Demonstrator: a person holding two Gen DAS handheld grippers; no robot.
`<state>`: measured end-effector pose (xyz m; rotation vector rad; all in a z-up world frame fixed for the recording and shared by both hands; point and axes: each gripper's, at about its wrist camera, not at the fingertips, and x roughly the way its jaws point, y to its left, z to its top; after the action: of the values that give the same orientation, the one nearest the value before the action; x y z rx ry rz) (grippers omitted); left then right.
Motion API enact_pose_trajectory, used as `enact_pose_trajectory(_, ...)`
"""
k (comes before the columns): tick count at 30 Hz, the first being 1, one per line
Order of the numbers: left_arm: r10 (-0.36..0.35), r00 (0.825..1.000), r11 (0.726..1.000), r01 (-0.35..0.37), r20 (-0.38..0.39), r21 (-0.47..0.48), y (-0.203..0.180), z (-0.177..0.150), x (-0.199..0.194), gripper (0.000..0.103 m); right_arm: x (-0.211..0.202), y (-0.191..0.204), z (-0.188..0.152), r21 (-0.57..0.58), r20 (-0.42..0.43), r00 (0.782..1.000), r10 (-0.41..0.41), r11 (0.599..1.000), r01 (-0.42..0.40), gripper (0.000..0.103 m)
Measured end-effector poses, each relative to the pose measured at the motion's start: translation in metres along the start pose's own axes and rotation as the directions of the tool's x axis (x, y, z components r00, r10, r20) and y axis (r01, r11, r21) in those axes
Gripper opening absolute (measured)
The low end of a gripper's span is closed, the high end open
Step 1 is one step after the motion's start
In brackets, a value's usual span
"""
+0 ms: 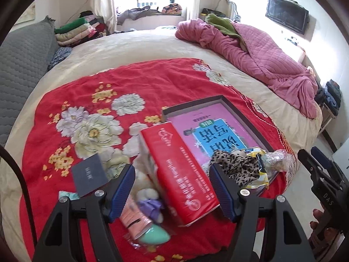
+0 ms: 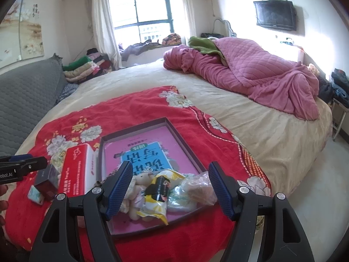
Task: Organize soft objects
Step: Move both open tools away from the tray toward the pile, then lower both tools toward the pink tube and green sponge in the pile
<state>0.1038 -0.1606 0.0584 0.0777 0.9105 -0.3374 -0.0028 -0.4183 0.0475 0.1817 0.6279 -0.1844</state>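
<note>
Soft toys and packets sit heaped in the near corner of the dark-rimmed tray (image 2: 150, 122) on the red floral blanket (image 2: 135, 107): a small teddy bear (image 2: 136, 184), a yellow snack packet (image 2: 157, 198), a clear plastic bag (image 2: 196, 188) and a leopard-print cloth (image 1: 237, 166). Just left of the tray stands a red tissue pack (image 1: 185, 174). Right gripper (image 2: 171, 191) hangs spread wide above the heap, grasping nothing; left gripper (image 1: 172, 191) hovers likewise released over the tissue pack.
</note>
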Motion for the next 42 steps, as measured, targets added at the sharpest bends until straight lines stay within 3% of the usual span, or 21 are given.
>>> enact_pose_trajectory(9,0.055,0.998,0.997,-0.055,0.004,-0.061,0.043,-0.011,-0.020,0.070,-0.017,0.038,0.004,-0.074,0.017,0.998,0.053,0.996,-0.052,0.073)
enact_pose_trajectory(28,0.080,0.996,0.986,-0.085,-0.040,-0.146,0.099,-0.042,-0.040,0.070,-0.050,0.123,-0.009,-0.205,-0.008,0.980,0.199,0.959,-0.197,0.073)
enact_pose_trajectory(35,0.054,0.994,0.982,-0.070,-0.096,-0.175,0.113,-0.056,-0.029,0.070,-0.052,0.155,-0.028,-0.257,-0.066,0.965,0.253,0.930,-0.262,0.073)
enact_pose_trajectory(42,0.036,0.986,0.976,-0.070,-0.164,-0.208,0.126,-0.076,-0.007,0.070,-0.040,0.192,-0.060,-0.356,-0.165,0.941,0.294,0.872,-0.335,0.073)
